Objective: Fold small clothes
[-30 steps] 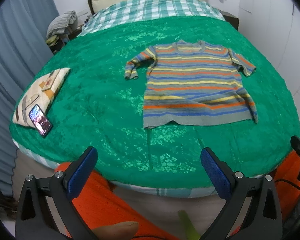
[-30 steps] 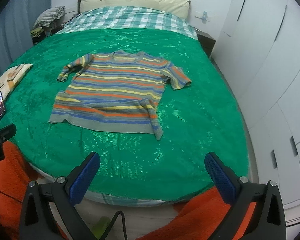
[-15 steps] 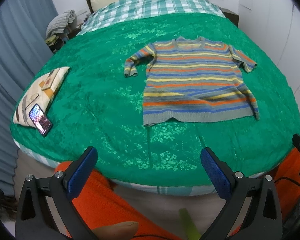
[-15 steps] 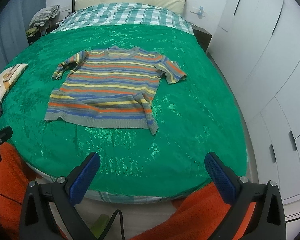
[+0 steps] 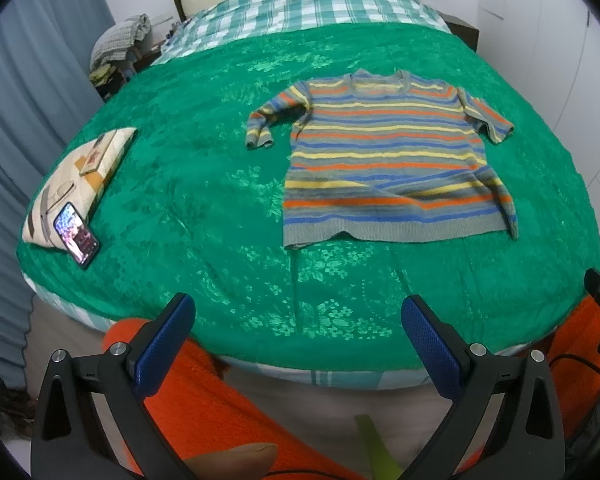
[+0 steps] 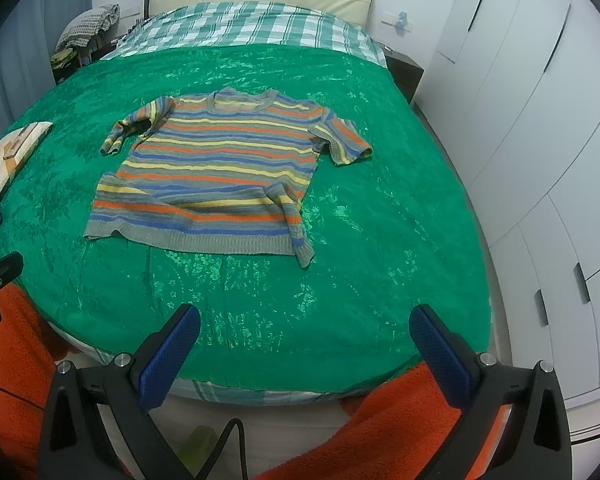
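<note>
Sliding lower in the left wrist view, the striped sweater (image 5: 388, 160) lies flat mid-bed beyond the spread left gripper (image 5: 298, 344), and likewise in the right wrist view beyond the spread right gripper (image 6: 306, 348), so folding hasn't begun.

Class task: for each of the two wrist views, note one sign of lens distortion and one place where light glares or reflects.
Left wrist view: the bed's near edge bows into a curve, corners go black; sheen on the green bedspread. Right wrist view: the wardrobe doors bend outward; bright glare patches on the bedspread beside the striped sweater.
</note>
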The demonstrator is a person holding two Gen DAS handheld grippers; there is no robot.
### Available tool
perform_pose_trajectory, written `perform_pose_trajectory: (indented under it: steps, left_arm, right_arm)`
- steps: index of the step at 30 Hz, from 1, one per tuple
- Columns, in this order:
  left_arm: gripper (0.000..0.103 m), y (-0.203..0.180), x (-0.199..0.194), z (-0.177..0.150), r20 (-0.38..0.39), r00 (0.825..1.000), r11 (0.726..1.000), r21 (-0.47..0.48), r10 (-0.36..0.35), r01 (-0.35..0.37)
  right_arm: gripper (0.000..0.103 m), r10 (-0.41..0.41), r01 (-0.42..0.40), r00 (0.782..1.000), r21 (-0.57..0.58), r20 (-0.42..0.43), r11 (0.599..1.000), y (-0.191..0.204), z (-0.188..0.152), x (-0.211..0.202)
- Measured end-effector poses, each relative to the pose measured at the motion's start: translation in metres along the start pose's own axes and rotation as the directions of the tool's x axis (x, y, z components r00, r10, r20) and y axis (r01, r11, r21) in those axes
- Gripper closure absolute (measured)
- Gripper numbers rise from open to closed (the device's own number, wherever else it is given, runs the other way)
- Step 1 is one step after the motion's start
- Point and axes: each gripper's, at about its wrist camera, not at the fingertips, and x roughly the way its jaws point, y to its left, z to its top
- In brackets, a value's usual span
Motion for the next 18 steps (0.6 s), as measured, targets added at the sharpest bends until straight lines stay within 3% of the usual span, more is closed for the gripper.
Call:
perform_pose_trajectory:
  steps: [8,12,18]
  left_arm:
    - [0.000,0.002,0.005,0.000,-0.015,0.999,0.998,-0.027,-0.051,0.051]
    - [0.000,0.000,0.017,-0.005,-0.021,1.000,1.000,0.008,0.017,-0.016]
    - [0.000,0.021,0.047,-0.014,-0.098,0.994,0.998,-0.035,0.041,-0.045]
  right_arm:
    - [0.000,-0.001,0.001,1.000,0.001,-0.001,1.000,0.000,0.001,0.001]
    - [0.000,0.004,-0.004,1.000,0.004,-0.006,1.000,-0.001,0.000,0.004]
    - [0.000,0.043,-0.042,0.999,0.025,-0.013,0.999,-0.001,-0.001,0.008]
